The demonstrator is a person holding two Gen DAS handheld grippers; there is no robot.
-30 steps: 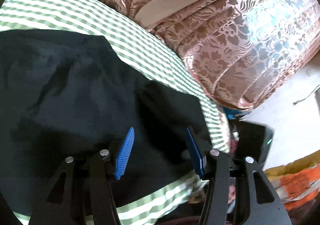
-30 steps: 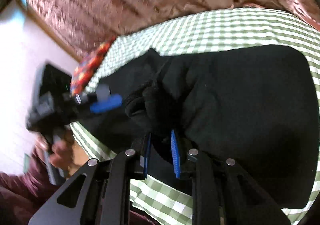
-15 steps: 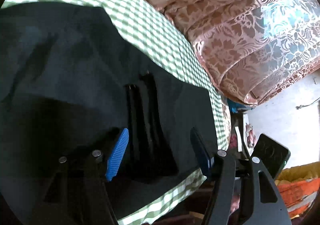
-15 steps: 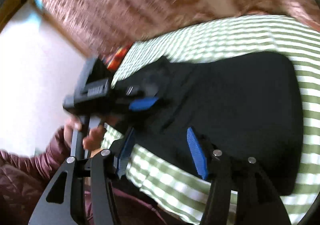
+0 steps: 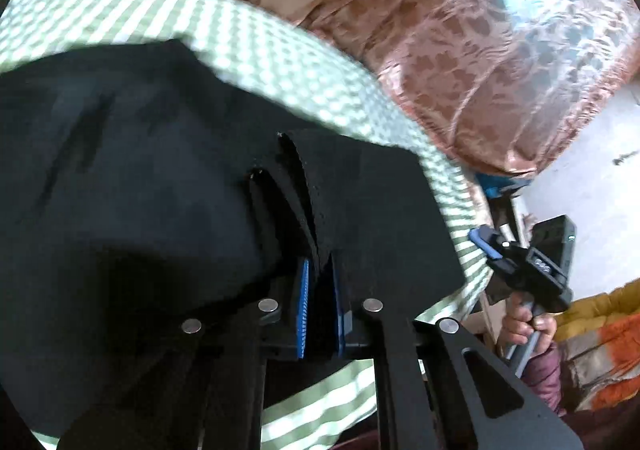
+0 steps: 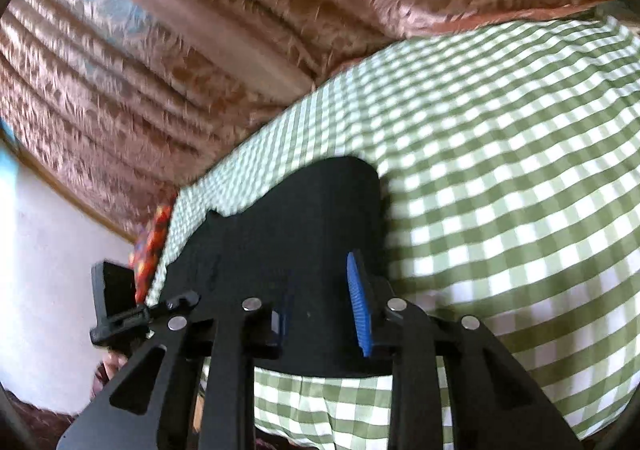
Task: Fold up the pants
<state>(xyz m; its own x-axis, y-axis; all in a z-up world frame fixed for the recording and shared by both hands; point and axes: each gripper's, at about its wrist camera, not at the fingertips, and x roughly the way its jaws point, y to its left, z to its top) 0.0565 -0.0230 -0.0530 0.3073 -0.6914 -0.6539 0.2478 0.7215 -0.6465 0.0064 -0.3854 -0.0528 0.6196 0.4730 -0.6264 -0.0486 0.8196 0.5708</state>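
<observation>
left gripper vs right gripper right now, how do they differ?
The left gripper is shut on a raised fold of the black pants; the right gripper has jaws apart, just closing, over flat cloth at the pants' near edge, gripping nothing. The left's blue pads nearly meet; the right's stand well separated. Both have black frames, blue ribbed pads, and point at the same pants.

A green-and-white checked cloth is spread beneath, backed by a pinkish-brown floral curtain, while an orange and yellow patterned fabric is seen near a pale wall.
</observation>
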